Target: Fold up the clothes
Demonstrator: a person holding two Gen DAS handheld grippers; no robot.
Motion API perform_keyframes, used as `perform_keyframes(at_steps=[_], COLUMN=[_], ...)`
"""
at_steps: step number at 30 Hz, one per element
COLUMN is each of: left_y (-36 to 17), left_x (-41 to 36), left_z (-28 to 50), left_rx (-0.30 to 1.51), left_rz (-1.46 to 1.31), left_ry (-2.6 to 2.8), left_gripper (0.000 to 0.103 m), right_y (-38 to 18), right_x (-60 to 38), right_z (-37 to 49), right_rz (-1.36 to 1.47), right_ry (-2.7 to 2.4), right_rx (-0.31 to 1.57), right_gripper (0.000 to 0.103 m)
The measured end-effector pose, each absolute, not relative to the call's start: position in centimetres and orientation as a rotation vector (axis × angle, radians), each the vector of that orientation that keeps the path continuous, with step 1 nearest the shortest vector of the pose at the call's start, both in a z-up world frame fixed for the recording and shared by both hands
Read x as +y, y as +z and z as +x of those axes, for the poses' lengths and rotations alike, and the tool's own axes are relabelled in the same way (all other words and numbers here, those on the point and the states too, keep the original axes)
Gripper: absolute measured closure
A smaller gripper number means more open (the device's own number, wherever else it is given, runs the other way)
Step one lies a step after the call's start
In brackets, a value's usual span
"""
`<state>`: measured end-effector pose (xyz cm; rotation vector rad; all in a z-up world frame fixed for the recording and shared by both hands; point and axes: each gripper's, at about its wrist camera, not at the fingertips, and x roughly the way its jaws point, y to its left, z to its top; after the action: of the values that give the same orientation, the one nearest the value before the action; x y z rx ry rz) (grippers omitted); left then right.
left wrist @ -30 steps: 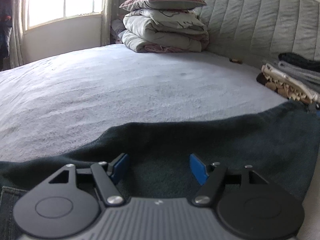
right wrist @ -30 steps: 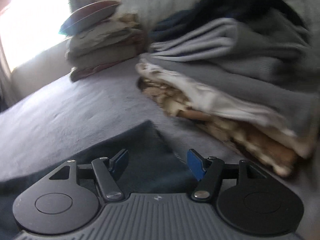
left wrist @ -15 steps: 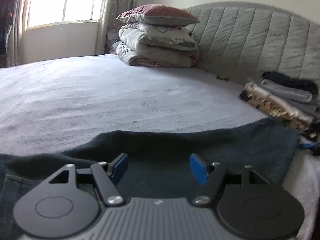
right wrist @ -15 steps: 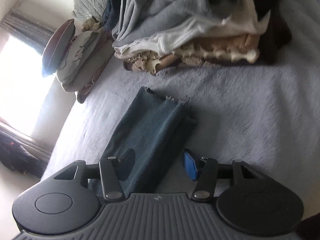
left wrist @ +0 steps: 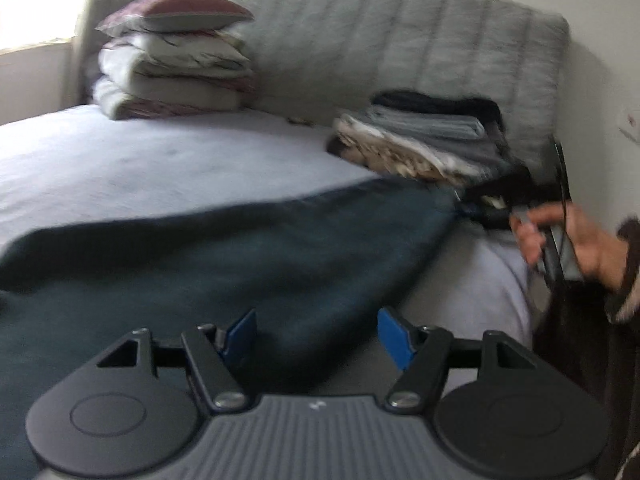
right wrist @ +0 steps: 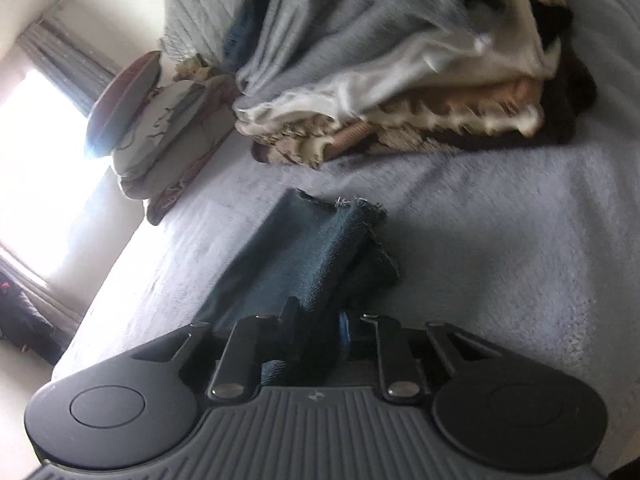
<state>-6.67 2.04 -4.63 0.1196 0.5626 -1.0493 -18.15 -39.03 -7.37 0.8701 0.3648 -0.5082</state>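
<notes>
Jeans (right wrist: 296, 264) blurred, clamped in right gripper (right wrist: 316, 328) fingers; left gripper (left wrist: 318, 336) fingers apart above denim.

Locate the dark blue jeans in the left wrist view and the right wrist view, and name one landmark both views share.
Left wrist: the dark blue jeans stretch across the lower middle, under the open left gripper.
Right wrist: jeans at lower centre, clamped in the right gripper.
Shared landmark: the stack of folded clothes.
</notes>
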Motion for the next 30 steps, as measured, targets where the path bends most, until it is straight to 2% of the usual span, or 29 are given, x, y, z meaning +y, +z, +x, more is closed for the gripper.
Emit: perform_keyframes(at_steps=[6, 19, 30], left_y=[-4.5, -2.0, -1.8], left_x=[1.6, 7.7, 11.7], left_z=[-6.5, -1.3, 1.4], left_rx=[0.594, 0.626, 0.648], left_rz=[0.143, -0.327, -0.650], left_ry=[-1.074, -0.969, -0.918], left_gripper=[0.032, 0.032, 0.031], right_y=[-4.6, 4.0, 6.6], right_x=[-37.9, -29.7, -18.8], right_z=[-17.7, -15.0, -12.8], right_rz=[0.769, 0.355, -0.095], right_ry=[-0.466, -0.232, 0.010], right_rx=[0.302, 0.204, 0.198], right_gripper=[0.085, 0.086, 0.086])
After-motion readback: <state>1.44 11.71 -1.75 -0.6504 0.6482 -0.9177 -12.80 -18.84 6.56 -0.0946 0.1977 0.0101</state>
